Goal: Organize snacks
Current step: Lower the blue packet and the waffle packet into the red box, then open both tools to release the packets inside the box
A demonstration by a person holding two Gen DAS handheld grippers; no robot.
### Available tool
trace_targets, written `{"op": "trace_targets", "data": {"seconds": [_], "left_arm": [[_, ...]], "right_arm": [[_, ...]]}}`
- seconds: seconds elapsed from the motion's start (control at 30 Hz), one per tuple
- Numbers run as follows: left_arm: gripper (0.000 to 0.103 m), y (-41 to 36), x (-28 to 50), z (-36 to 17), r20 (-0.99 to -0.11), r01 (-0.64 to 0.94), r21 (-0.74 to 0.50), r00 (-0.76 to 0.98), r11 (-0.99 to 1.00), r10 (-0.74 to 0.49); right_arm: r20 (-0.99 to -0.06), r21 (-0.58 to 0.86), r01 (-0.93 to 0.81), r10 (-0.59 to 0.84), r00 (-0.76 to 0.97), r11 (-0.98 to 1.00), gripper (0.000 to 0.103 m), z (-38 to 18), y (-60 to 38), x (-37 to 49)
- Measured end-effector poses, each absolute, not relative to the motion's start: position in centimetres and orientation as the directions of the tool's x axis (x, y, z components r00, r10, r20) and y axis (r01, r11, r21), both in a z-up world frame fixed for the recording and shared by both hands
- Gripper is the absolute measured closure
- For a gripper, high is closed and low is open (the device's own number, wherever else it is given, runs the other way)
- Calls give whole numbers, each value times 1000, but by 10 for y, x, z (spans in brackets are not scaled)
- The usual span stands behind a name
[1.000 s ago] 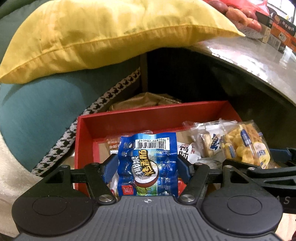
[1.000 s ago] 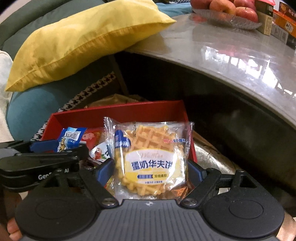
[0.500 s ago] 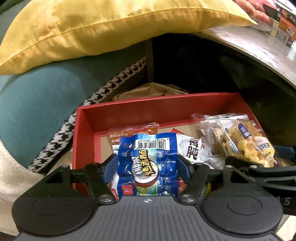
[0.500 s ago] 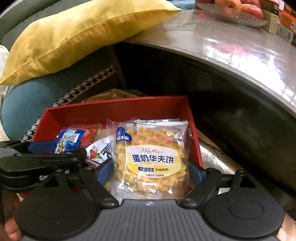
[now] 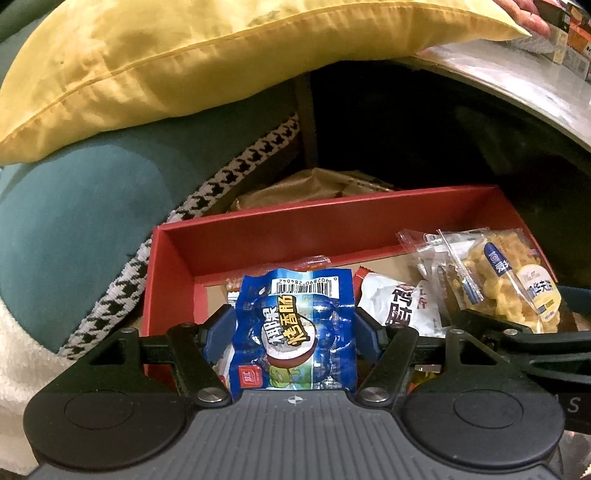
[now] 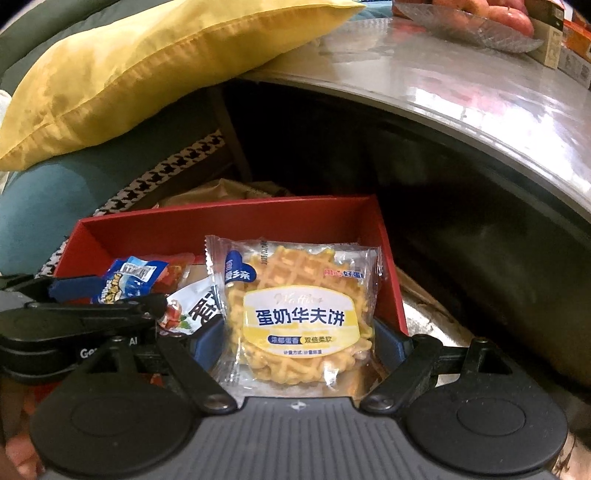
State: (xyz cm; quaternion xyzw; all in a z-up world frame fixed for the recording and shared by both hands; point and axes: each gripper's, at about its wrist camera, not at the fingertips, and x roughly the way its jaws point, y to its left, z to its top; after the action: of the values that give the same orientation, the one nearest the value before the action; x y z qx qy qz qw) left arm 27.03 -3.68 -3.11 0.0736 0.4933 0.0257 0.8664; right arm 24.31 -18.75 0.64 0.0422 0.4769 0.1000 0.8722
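Note:
My left gripper (image 5: 293, 332) is shut on a blue sausage snack packet (image 5: 295, 325) and holds it over the near left part of a red box (image 5: 332, 225). My right gripper (image 6: 301, 332) is shut on a clear packet of yellow waffle (image 6: 299, 314) over the box's right part (image 6: 236, 225). The waffle packet also shows at the right of the left wrist view (image 5: 506, 280), and the blue packet at the left of the right wrist view (image 6: 125, 280). A white snack packet (image 5: 399, 299) and an orange one lie in the box.
A yellow pillow (image 5: 221, 62) rests on a teal cushion (image 5: 85, 206) with houndstooth trim, left of and behind the box. A round grey table (image 6: 480, 96) overhangs at the right, with a glass dish of apples (image 6: 476, 22) and boxes. Crumpled brown paper (image 5: 314, 184) lies behind the box.
Both grippers have moved down and forward toward the red box, each still holding its packet. The box looks larger and the table top has slid up and out of view.

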Motion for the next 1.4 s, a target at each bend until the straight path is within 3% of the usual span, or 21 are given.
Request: {"op": "trace_targets", "data": {"seconds": [0.9, 1.4], "left_arm": [[24, -31, 256, -23, -856, 60, 176, 502, 983, 123], [24, -27, 263, -22, -850, 41, 177, 510, 983, 132]], "right_arm": [[-852, 94, -169, 167, 496, 981, 21, 10, -183, 233], [-818, 107, -183, 191, 543, 977, 20, 2, -183, 242]]}}
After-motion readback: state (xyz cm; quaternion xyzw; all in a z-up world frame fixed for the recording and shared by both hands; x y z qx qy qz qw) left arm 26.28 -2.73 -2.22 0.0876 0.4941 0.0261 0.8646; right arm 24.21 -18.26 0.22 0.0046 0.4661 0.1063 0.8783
